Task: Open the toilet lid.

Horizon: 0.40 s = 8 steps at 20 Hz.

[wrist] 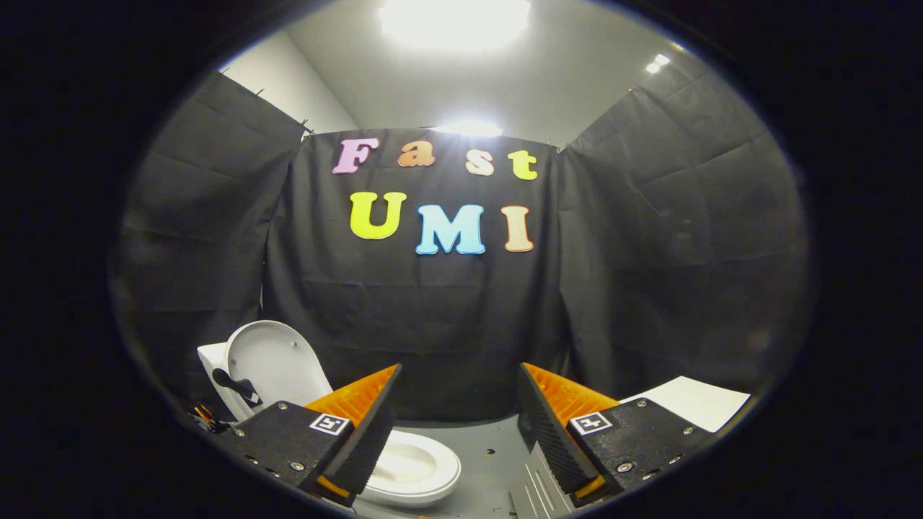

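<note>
Toilet lid [277, 364] raised upright, off to the left beyond the left finger.
Gripper [456, 432] fingers spread wide apart, nothing between them, only grey floor [483, 447] ahead. Left finger hides part of the white toilet bowl [414, 468]; lid leans on the tank [211, 360] behind it. White slab [692, 400] beyond right finger, cut off, unclear what it is. Black cloth wall [433, 324] farthest back.

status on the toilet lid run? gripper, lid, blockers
Gripper open, fingers apart, holding nothing. Toilet lid already up, leaning back against the tank; bowl exposed behind the left finger. Nothing between the fingers and the toilet.
</note>
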Motion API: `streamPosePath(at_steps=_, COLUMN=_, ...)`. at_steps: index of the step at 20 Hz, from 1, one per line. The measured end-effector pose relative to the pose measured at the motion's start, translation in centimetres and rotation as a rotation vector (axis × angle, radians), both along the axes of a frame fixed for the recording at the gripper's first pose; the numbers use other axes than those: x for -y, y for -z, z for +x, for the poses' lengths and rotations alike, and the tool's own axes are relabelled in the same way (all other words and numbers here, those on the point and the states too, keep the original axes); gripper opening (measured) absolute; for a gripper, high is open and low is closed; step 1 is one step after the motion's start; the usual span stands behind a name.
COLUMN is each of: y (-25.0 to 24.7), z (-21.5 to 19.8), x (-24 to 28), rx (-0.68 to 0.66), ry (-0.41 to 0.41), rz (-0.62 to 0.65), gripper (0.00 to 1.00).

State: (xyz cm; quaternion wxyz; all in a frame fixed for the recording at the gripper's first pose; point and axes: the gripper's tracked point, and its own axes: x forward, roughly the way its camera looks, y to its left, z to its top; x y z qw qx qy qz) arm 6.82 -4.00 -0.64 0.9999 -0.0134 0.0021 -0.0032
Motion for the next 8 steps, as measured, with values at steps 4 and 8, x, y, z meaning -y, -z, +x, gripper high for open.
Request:
streamPosePath(at_steps=4, y=1.9, z=-1.4, x=0.4, rx=-0.017, ry=-0.005, rz=0.093, gripper=0.95)
streamPosePath(at_steps=8, y=3.4, z=-1.6, x=1.4, rx=-0.040, ry=0.027, rz=0.068, gripper=0.95)
